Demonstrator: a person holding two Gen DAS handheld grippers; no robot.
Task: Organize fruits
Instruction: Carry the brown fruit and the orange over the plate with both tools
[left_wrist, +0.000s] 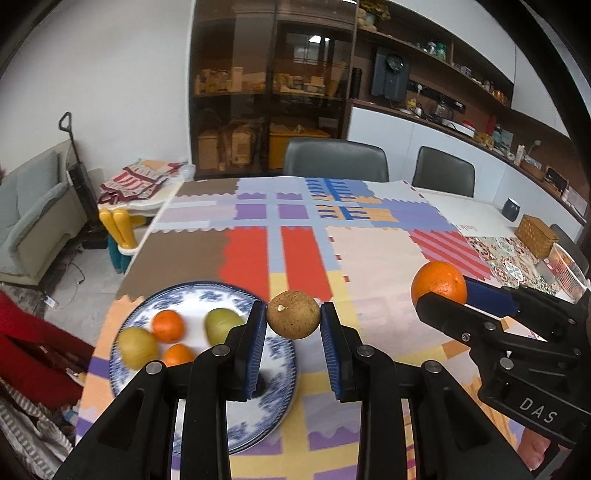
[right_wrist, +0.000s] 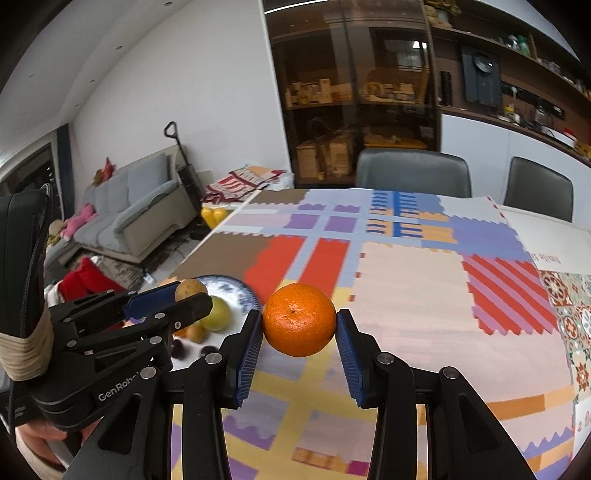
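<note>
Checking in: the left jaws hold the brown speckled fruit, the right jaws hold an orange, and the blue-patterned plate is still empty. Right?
Not quite. The blue-patterned plate is not empty: the left wrist view shows small oranges and green fruits on it. The rest holds: the left gripper grips the brown speckled fruit, and the right gripper grips an orange.

- The left gripper (left_wrist: 293, 314) had black arms and blue ribbed pads, as did the right gripper (right_wrist: 299, 325).
- The fruit (left_wrist: 293, 314) was speckled brown.
- The orange (right_wrist: 299, 319) was bright orange.
- The plate (left_wrist: 275, 365) was white with a blue floral pattern.
- On it lay two small orange fruits (left_wrist: 168, 325) and two yellow-green ones (left_wrist: 137, 348).
- The tablecloth (left_wrist: 376, 254) was patchwork: red, brown, lilac, yellow, pale pink, and red-and-pink stripes.
</note>
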